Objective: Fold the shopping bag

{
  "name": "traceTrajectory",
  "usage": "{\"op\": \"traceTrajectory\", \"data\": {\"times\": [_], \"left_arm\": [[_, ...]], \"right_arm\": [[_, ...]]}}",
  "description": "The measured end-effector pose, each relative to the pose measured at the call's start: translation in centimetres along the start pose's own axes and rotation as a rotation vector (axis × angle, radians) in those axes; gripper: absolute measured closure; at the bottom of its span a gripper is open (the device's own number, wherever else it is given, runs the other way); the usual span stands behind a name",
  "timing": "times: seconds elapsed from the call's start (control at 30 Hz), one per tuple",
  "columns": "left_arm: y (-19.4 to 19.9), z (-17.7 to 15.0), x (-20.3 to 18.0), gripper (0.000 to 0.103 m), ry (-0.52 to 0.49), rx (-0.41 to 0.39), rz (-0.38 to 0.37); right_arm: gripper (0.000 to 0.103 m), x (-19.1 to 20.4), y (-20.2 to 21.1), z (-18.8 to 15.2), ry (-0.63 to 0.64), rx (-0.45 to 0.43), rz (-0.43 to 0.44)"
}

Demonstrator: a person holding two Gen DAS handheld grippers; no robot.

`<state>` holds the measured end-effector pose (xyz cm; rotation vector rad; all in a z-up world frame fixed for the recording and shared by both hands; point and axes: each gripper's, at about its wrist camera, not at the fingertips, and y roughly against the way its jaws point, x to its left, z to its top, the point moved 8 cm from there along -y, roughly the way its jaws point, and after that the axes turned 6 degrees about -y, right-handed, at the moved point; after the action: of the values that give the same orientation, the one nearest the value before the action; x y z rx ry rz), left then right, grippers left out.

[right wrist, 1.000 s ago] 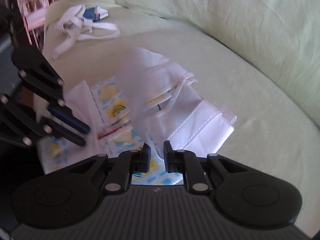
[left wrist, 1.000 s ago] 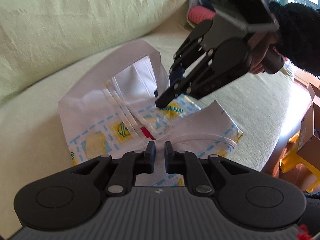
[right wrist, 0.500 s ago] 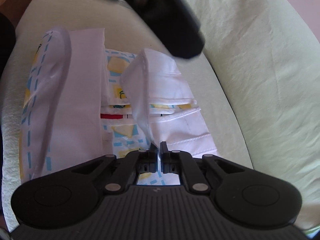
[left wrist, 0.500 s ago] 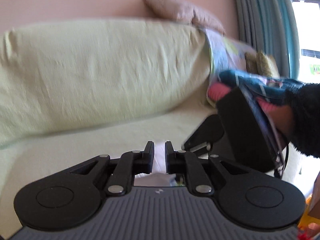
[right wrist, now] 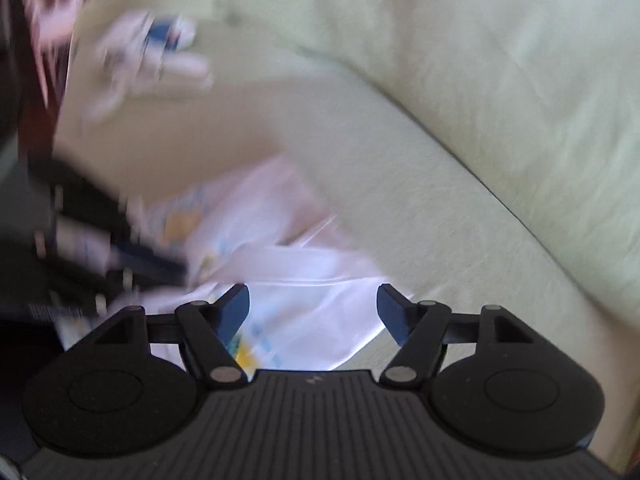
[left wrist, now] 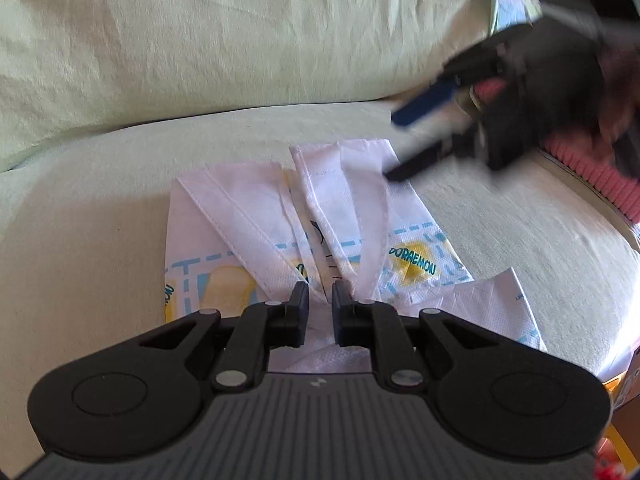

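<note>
Left tool: jaws narrow, a slim gap between them. White fabric of the shopping bag lies in and just ahead of that gap; whether the jaws actually pinch it cannot be told. The bag lies flat on the sofa seat directly ahead of this tool, partly folded, with white flaps turned in over a printed panel of blue dashes and yellow patches. A further white flap lies to the tool's right, near its base.

Right tool: jaws wide apart, nothing between them. This view is motion-blurred. The bag shows just ahead of and below the jaws. The left tool appears as a dark blur ahead and to the left, at the bag's edge.

In the left view the right tool is ahead and to the right, blurred, its fingers spread, the lower one at the bag's far right corner; contact cannot be judged.

Beyond the bag, the pale green sofa backrest. A pink item lies far right. A blurred white bundle lies far ahead-left of the right tool.
</note>
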<state>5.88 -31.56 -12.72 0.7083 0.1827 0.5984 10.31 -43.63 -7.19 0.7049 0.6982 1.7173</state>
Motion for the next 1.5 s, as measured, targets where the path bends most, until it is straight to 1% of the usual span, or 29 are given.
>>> {"op": "traceTrajectory", "data": {"times": [0.03, 0.1, 0.17, 0.23, 0.3, 0.33, 0.37, 0.43, 0.47, 0.5, 0.57, 0.6, 0.7, 0.77, 0.87, 0.97, 1.0, 1.03, 1.1, 1.13, 1.2, 1.23, 1.3, 1.33, 1.37, 1.4, 1.43, 1.47, 1.5], "left_arm": [[-0.1, 0.0, 0.0, 0.088, -0.002, 0.0, 0.003], [-0.2, 0.0, -0.1, 0.088, -0.007, 0.001, 0.009], [-0.4, 0.1, -0.2, 0.088, -0.009, 0.0, 0.013], [-0.5, -0.1, -0.1, 0.088, -0.004, -0.002, 0.01], [-0.5, -0.2, -0.1, 0.088, 0.002, -0.004, 0.006], [-0.6, -0.2, 0.0, 0.088, 0.003, -0.005, 0.005], [-0.7, -0.2, 0.0, 0.088, 0.003, -0.005, 0.005], [-0.8, -0.2, 0.1, 0.088, 0.004, -0.007, 0.005], [-0.9, -0.2, 0.1, 0.088, 0.004, -0.008, 0.005], [-0.8, -0.2, 0.1, 0.088, 0.004, -0.008, 0.004], [-0.7, -0.3, 0.1, 0.088, 0.007, -0.007, 0.001], [-0.7, -0.2, 0.0, 0.088, 0.009, -0.009, 0.0], [-0.6, -0.1, 0.0, 0.088, 0.009, -0.01, 0.003], [-0.6, -0.1, 0.0, 0.088, 0.008, -0.011, 0.005], [-0.6, 0.0, 0.1, 0.087, 0.013, -0.017, 0.003], [-0.3, 0.2, 0.4, 0.087, -0.001, -0.021, 0.007], [0.0, 0.4, 0.6, 0.087, -0.02, -0.024, 0.014], [0.4, 0.7, 1.1, 0.087, -0.042, -0.032, 0.017], [1.3, 1.5, 2.8, 0.082, -0.061, -0.055, 0.007], [1.3, 1.6, 4.0, 0.076, -0.055, -0.064, -0.004], [1.2, 2.2, 6.5, 0.057, -0.049, -0.086, 0.002], [1.2, 3.1, 8.0, 0.055, -0.072, -0.097, 0.02], [1.1, 4.7, 10.6, 0.054, -0.144, -0.111, 0.049], [0.5, 5.1, 11.3, 0.053, -0.191, -0.097, 0.02], [-0.4, 5.2, 11.8, 0.048, -0.22, -0.062, -0.036], [-1.3, 4.8, 12.1, 0.041, -0.205, -0.033, -0.105], [-2.2, 4.5, 12.5, 0.039, -0.173, -0.011, -0.177], [-2.7, 4.1, 12.7, 0.04, -0.143, 0.003, -0.214], [-3.6, 3.9, 13.3, 0.04, -0.092, 0.014, -0.239]], "right_arm": [[0.03, -1.5, 0.3, 0.9, -0.067, 0.007, 0.059], [0.022, -4.0, -0.6, 1.9, -0.148, 0.045, 0.144], [0.022, -5.9, -3.1, 2.0, -0.204, 0.135, 0.225], [0.022, -6.9, -5.9, 1.1, -0.254, 0.229, 0.301], [0.022, -7.1, -8.3, 0.0, -0.302, 0.322, 0.407], [0.021, -6.8, -9.3, -0.6, -0.317, 0.354, 0.454], [0.02, -6.4, -9.7, -1.0, -0.325, 0.353, 0.498], [0.047, -5.9, -9.7, -0.8, -0.358, 0.322, 0.572], [0.072, -5.8, -9.7, -0.6, -0.379, 0.31, 0.604], [0.082, -5.5, -9.8, -0.5, -0.362, 0.304, 0.61], [0.09, -4.1, -9.7, -0.4, -0.206, 0.299, 0.534], [0.091, -3.3, -9.4, -0.2, -0.121, 0.281, 0.485], [0.092, 0.9, -7.3, 0.2, 0.238, 0.168, 0.284], [0.092, 3.5, -6.0, -0.3, 0.446, 0.101, 0.156], [0.092, 7.6, -4.7, -3.1, 0.859, 0.005, -0.082], [0.093, 9.4, -5.2, -5.6, 1.053, -0.054, -0.242], [0.093, 9.7, -5.3, -6.1, 1.076, -0.071, -0.28], [0.093, 9.7, -5.3, -6.2, 1.052, -0.08, -0.295], [0.093, 9.7, -5.2, -6.3, 1.003, -0.098, -0.321], [0.093, 9.7, -5.2, -6.1, 0.987, -0.106, -0.324], [0.094, 9.6, -5.2, -5.9, 0.995, -0.116, -0.325], [0.094, 9.6, -5.2, -5.8, 1.009, -0.124, -0.329], [0.094, 9.6, -5.5, -5.7, 1.037, -0.132, -0.332], [0.094, 9.5, -5.6, -5.6, 1.045, -0.145, -0.334], [0.094, 9.3, -5.6, -5.6, 1.05, -0.154, -0.334], [0.094, 9.1, -5.6, -5.6, 1.051, -0.161, -0.332], [0.094, 9.0, -5.5, -5.5, 1.048, -0.175, -0.331], [0.094, 9.0, -5.5, -5.5, 1.04, -0.191, -0.332], [0.094, 9.0, -5.4, -5.5, 1.036, -0.206, -0.332]]}}
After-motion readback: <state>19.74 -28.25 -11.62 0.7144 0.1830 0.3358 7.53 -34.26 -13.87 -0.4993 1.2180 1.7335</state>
